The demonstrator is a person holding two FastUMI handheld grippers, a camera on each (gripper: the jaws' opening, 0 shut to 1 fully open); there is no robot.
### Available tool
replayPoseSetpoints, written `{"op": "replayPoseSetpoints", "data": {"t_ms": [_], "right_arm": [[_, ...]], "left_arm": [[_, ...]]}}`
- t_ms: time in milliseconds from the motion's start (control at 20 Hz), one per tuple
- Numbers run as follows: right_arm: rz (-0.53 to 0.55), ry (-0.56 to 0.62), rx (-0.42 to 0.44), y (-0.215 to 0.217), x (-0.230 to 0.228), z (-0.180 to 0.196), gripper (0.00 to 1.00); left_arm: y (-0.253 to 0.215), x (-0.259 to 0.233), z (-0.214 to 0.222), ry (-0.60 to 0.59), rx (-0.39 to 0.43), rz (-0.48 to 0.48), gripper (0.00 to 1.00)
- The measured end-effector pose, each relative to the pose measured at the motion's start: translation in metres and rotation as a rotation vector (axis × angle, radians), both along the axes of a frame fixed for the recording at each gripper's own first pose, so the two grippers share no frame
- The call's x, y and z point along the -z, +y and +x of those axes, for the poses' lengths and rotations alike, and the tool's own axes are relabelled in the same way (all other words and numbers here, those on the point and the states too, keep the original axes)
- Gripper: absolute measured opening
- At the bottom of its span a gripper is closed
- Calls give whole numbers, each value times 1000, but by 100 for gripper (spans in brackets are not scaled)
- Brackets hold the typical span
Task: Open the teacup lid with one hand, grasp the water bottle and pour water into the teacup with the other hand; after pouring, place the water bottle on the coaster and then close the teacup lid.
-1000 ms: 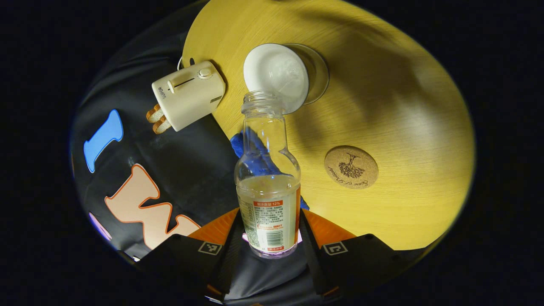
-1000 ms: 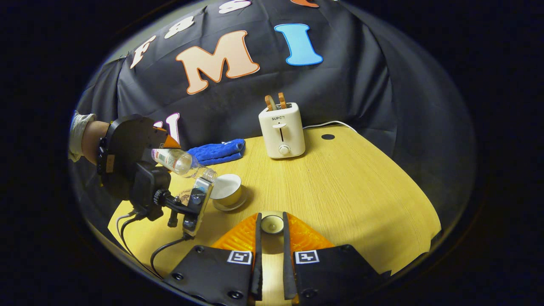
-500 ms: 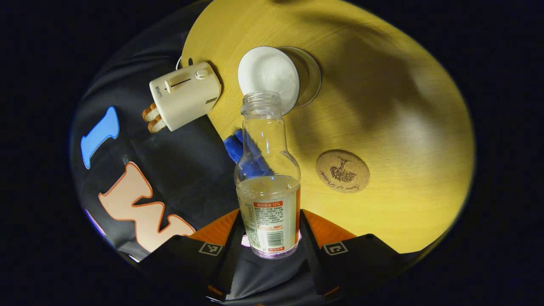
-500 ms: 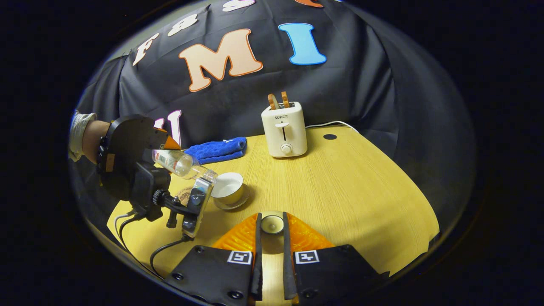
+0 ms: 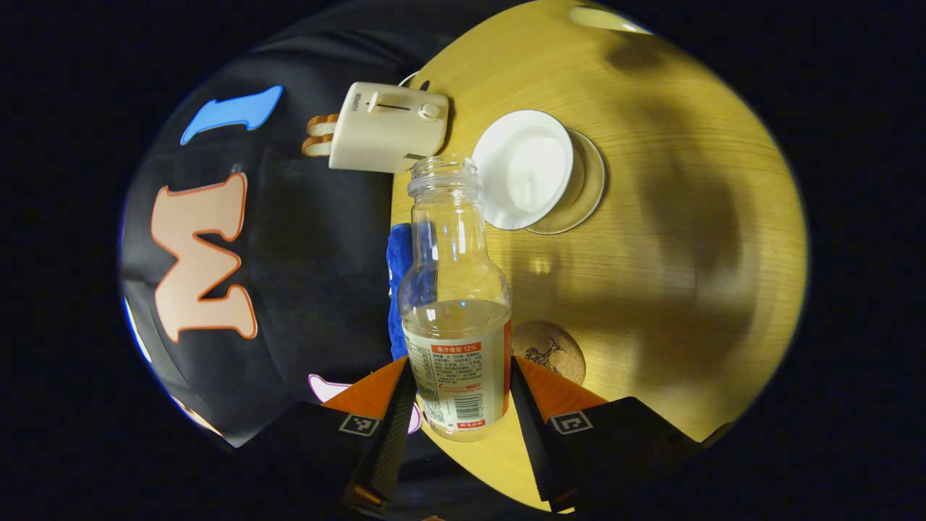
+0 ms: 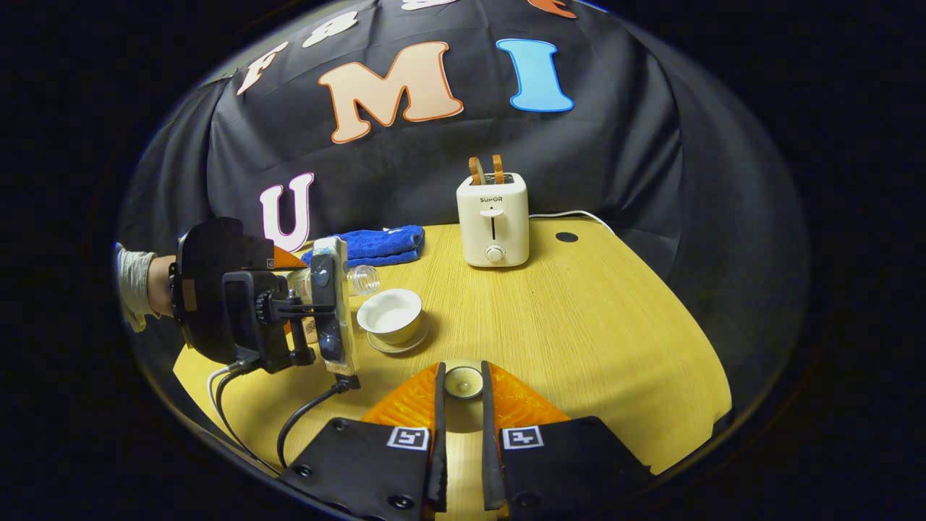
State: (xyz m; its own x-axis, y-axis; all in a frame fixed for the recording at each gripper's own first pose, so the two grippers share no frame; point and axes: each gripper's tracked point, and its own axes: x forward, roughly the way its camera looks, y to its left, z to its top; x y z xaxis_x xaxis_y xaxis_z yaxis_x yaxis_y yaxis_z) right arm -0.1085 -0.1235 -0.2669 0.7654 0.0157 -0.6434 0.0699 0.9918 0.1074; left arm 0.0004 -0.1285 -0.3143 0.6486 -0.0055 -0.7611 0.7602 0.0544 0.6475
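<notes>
Left gripper view: left hand-held gripper [image 5: 459, 394] squeezed tight on the water bottle [image 5: 456, 311], one finger on each side of the label. Bottle mouth open, some clear water in the lower part. Mouth of the bottle just beside the white teacup [image 5: 524, 168], not over it. Teacup open, sitting on a glass saucer [image 5: 582, 195] on the yellow desk [image 5: 687, 181]. Round cork coaster [image 5: 550, 351] near the fingers, partly hidden behind the bottle and one finger. Cream toaster [image 5: 387, 126] at the desk's edge with bread slices sticking out. Blue towel [image 5: 396, 289] seen beside and through the bottle.

Right gripper view: right hand-held gripper [image 6: 461, 405] closed narrow on the teacup lid [image 6: 463, 382], held up above the desk [image 6: 579, 325]. Over on the left side, the left hand-held gripper [image 6: 289, 286] with a hand [image 6: 155, 282] and a pale sleeve behind it. Bottle [image 6: 354, 278] lying almost flat there, mostly hidden behind a phone-like box on the gripper. Teacup [image 6: 391, 315] just beside the bottle's mouth. Toaster [image 6: 494, 221] and blue towel [image 6: 369, 244] at the back, by the black cloth wall. Hard to tell here how much water is in the cup.
</notes>
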Motion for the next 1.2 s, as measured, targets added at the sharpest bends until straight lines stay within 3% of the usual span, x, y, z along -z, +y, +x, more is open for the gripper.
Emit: {"op": "replayPoseSetpoints", "data": {"t_ms": [200, 300, 500, 800, 950, 1200], "right_arm": [[-36, 6, -20, 8, -6, 6, 23], [-45, 10, -20, 13, -11, 9, 20], [-74, 18, -20, 18, -16, 11, 25], [-116, 58, -26, 27, -15, 5, 23], [-142, 77, -49, 35, -16, 3, 23], [-176, 84, -83, 48, -21, 11, 23]], "left_arm": [[1, 8, -4, 5, -94, -123, 70], [3, 7, -13, -2, -165, -240, 70], [-1, 3, -5, -37, -283, -447, 70], [6, 5, 1, -30, -433, -689, 67], [3, 0, 11, -53, -478, -828, 70], [2, 5, 17, -53, -514, -938, 71]]}}
